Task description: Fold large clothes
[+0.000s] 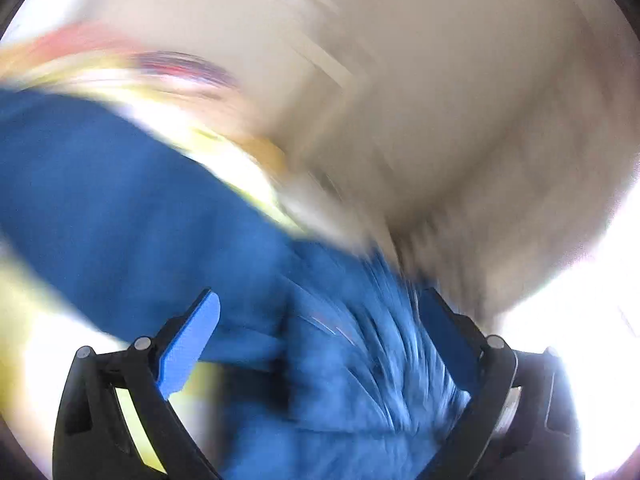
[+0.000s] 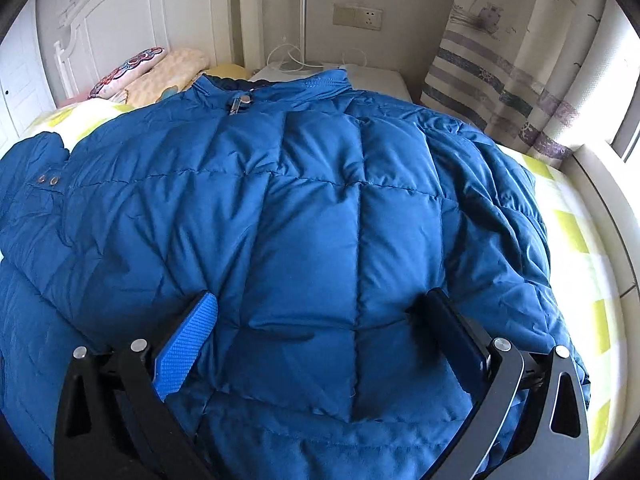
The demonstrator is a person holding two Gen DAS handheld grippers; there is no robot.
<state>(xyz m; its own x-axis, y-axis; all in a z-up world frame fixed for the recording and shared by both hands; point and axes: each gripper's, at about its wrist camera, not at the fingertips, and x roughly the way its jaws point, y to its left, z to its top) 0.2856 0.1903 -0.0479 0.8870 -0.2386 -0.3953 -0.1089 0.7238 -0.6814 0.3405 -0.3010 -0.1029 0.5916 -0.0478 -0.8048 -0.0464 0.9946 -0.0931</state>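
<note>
The blue padded jacket (image 2: 304, 208) lay spread on the bed (image 2: 576, 240), collar toward the headboard (image 2: 120, 28) and pillows (image 2: 160, 70). The right tongs (image 2: 320, 312) stood wide over its lower part — nothing was clamped between the pads. The left wrist view was badly blurred; the left tongs (image 1: 320, 308) also stood wide, with blue jacket fabric (image 1: 120, 208) between and beyond the fingers — contact could not be told.
</note>
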